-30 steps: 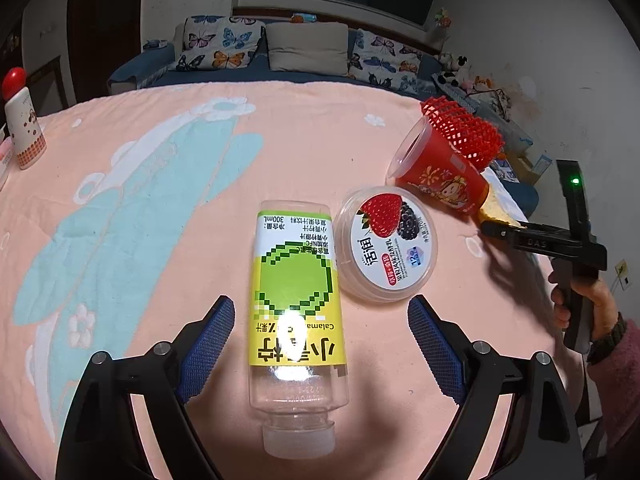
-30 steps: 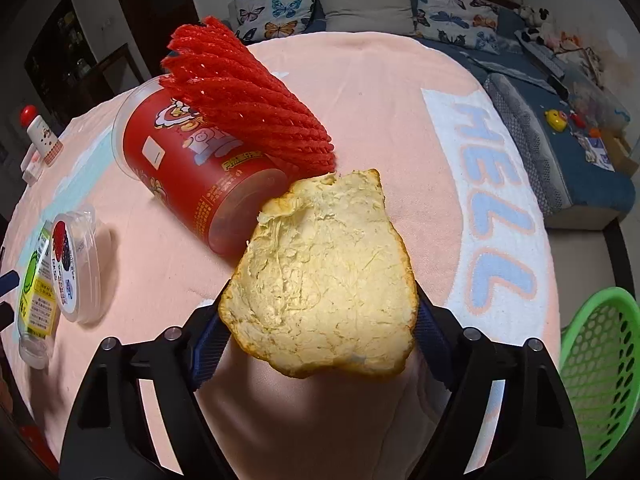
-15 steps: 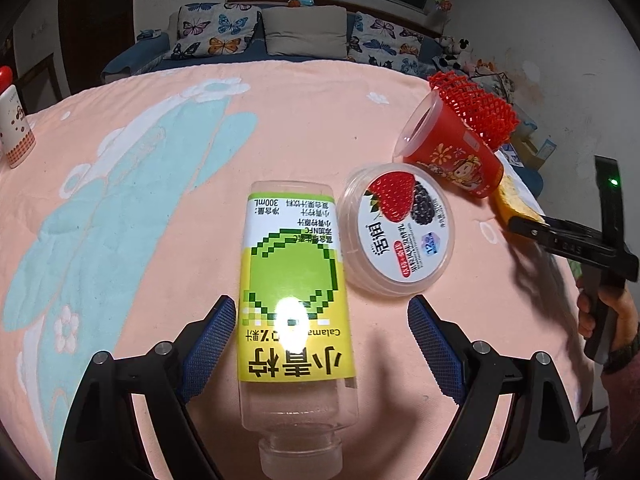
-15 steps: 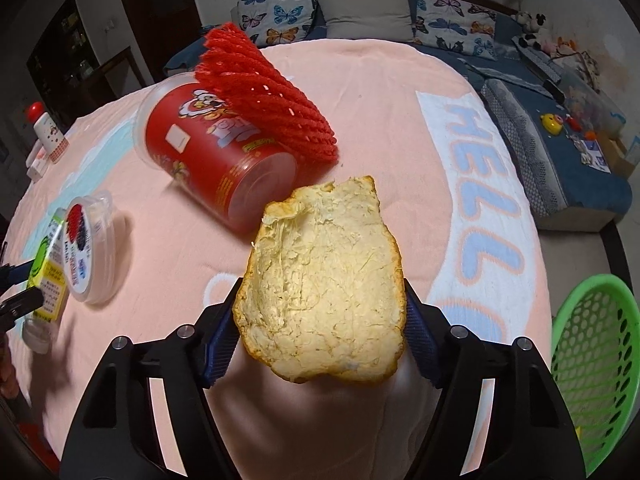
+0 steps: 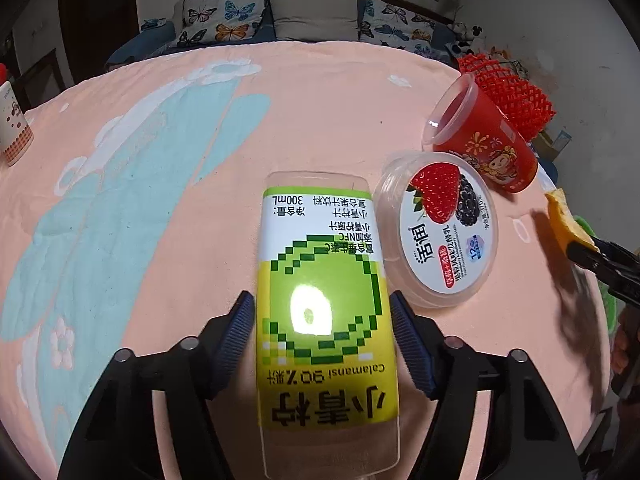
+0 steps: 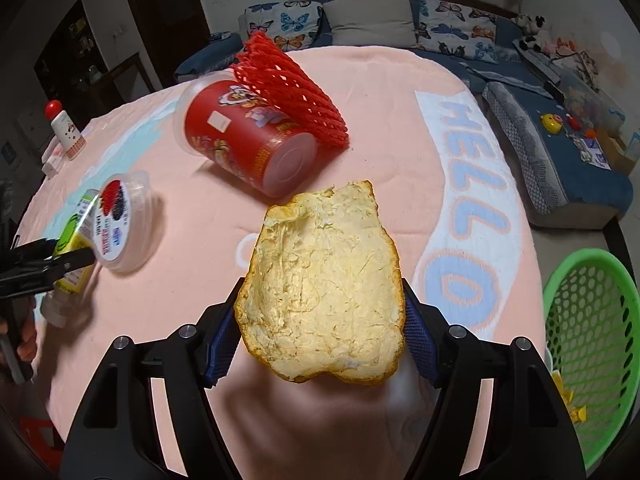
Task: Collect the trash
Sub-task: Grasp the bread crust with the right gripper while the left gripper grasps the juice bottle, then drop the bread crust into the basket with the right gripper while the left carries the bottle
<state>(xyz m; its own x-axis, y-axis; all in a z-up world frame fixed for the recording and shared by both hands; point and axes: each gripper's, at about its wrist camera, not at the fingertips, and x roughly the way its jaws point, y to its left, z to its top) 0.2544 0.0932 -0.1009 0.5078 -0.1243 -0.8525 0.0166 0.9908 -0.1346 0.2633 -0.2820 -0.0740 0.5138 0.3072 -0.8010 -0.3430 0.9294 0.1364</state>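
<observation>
Fingers: left (image 5: 322, 338) clamp 1 bottle (image 5: 326, 292) | right (image 6: 318, 338) clamp 1 peel (image 6: 324, 296) | 1 yogurt tub (image 5: 440, 228)

A table under a pink cloth (image 5: 168, 216) carries a lying juice bottle (image 5: 326, 300), a yogurt tub (image 5: 442, 236), a tipped red cup (image 6: 244, 140), red foam netting (image 6: 288, 92) and a red-capped bottle (image 6: 66, 130).

Left gripper (image 5: 322, 332) straddling a juice bottle (image 5: 326, 304) on the pink tablecloth (image 5: 160, 200)

The blue-padded fingers (image 5: 240, 332) sit against both sides of the green-labelled bottle, which lies flat. Just right of it lies a yogurt cup (image 5: 444, 228), touching a tipped red cup (image 5: 480, 140) with red foam netting (image 5: 508, 92) behind. At far right, the right gripper (image 5: 588, 252) pinches orange peel (image 5: 564, 220).
</observation>
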